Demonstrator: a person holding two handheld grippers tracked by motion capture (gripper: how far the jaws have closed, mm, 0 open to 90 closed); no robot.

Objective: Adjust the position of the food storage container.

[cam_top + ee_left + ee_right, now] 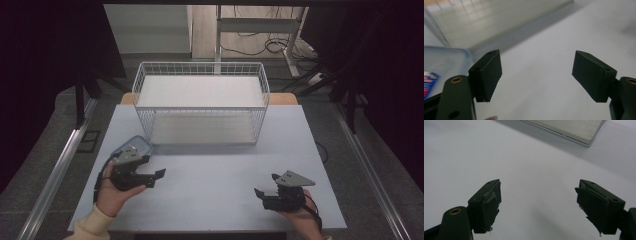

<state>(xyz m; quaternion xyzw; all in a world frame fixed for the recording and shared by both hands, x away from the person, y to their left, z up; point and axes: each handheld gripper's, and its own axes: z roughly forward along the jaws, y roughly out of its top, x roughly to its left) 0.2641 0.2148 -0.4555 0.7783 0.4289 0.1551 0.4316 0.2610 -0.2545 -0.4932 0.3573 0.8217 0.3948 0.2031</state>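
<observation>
Container lid [136, 145] ungripped beside left gripper [156, 177], both grippers' jaws wide open and empty; right gripper [266, 187] idle; next, probably swing left onto its rim.

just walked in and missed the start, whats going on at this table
A person holds a two-jaw gripper in each hand over a grey table. The left gripper is open, right beside a clear blue-rimmed container near the front left corner of a white wire basket. The right gripper is open too, over bare table at the near right. Nothing is gripped yet.
</observation>
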